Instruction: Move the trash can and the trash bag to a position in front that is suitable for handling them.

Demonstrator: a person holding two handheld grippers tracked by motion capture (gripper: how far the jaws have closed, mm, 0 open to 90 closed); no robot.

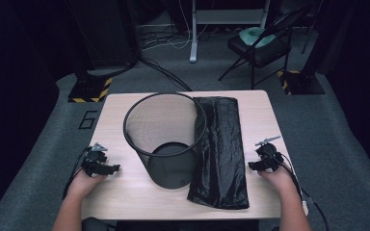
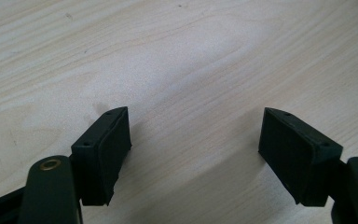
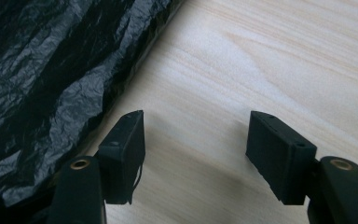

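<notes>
Right gripper view: black bag (image 3: 51,88) just beside right tool (image 3: 193,156), apart.

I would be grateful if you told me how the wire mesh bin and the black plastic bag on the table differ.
The wire mesh bin stands upright with its mouth open, while the black plastic bag lies flat and folded beside it. The bin is a rigid see-through mesh; the bag is crinkled, glossy, opaque film. The bin sits mid-table; the bag lies nearer the right tongs. Both are black and rest on the table.
</notes>
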